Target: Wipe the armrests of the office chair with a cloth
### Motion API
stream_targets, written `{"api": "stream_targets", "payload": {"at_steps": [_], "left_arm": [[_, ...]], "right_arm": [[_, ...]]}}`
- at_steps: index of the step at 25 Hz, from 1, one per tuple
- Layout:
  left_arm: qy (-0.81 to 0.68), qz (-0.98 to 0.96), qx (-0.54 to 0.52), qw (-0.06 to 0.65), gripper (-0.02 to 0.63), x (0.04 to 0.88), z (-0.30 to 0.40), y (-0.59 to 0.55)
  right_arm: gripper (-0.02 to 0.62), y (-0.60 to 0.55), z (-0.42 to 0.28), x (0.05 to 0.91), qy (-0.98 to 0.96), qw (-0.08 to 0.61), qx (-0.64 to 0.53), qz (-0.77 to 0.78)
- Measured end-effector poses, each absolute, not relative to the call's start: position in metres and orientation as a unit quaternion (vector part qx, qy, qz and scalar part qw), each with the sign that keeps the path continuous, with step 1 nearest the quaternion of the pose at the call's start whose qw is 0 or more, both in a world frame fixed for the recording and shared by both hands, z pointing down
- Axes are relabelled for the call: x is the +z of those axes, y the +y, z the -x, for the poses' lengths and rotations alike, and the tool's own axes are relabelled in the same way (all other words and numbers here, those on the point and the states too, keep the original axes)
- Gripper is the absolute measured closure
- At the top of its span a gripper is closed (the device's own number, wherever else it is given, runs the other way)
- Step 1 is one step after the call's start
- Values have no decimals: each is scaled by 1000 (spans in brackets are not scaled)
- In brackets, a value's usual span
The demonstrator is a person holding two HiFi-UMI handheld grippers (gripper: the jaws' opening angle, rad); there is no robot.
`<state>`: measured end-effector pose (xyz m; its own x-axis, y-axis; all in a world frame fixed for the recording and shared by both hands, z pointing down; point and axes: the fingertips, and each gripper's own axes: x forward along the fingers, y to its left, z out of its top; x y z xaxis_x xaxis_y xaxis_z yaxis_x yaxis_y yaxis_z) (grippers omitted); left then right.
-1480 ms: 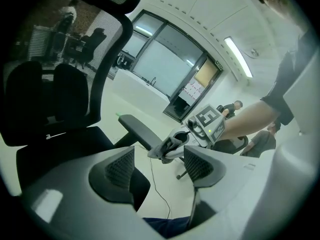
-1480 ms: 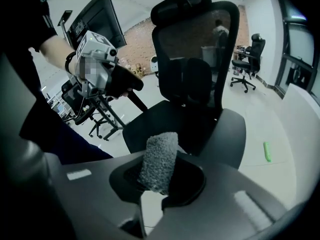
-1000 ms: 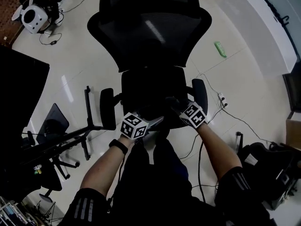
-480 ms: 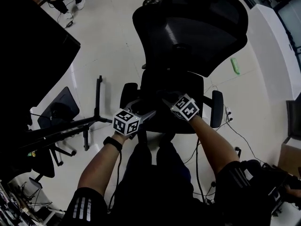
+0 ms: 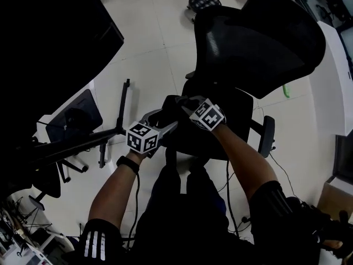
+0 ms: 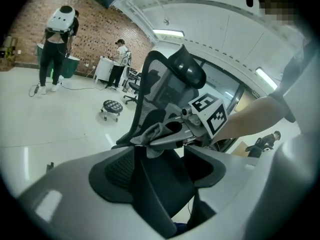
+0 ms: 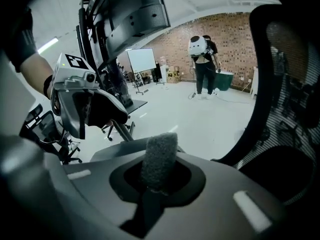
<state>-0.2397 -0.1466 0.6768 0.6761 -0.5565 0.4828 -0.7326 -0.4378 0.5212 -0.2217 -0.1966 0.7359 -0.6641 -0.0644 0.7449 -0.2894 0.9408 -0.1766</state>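
Observation:
The black mesh office chair (image 5: 259, 43) stands ahead of me, its right armrest (image 5: 268, 136) free. Both grippers meet at the chair's left side, over a dark shape that may be the left armrest (image 5: 172, 105). My right gripper (image 7: 156, 184) is shut on a grey cloth (image 7: 160, 156) that sticks up between its jaws. The left gripper view shows that cloth (image 6: 152, 133) at the right gripper's tip (image 6: 159, 140). My left gripper (image 6: 152, 156) has its jaws together with nothing seen between them, just below the cloth. Its marker cube (image 5: 142, 137) sits left of the right one (image 5: 208, 114).
A black desk block (image 5: 49, 48) and a monitor stand (image 5: 118, 120) crowd the left. A small wheeled stool (image 5: 201, 1) stands behind the chair. A person with a white backpack (image 6: 57, 39) and another person (image 6: 119, 59) stand far off by a brick wall.
Both grippers have shifted from the front of the seat toward the chair's left side and closer together. The head view has swung, so the chair now sits further right.

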Motion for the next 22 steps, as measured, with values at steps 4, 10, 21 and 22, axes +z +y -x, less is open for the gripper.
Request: {"api": "stream_targets", "payload": {"at_steps": [4,10,21,22], "left_arm": [[-398,-829,115,375,273,686,267,-146],[-403,-822,110,387,273,697,290,-139],[-404,-816,100,400,273,704,299,-110],[-405,-816,100,400,273,704,299,-107]], "right_arm": [[560,-210,250,755,-892,417,142,-99],[560,-215,274,776,-880,440,146,-103],[560,-173,284,778,-884,436,142,-85],[559,-165,285,777,-884,439,140,-77]]}}
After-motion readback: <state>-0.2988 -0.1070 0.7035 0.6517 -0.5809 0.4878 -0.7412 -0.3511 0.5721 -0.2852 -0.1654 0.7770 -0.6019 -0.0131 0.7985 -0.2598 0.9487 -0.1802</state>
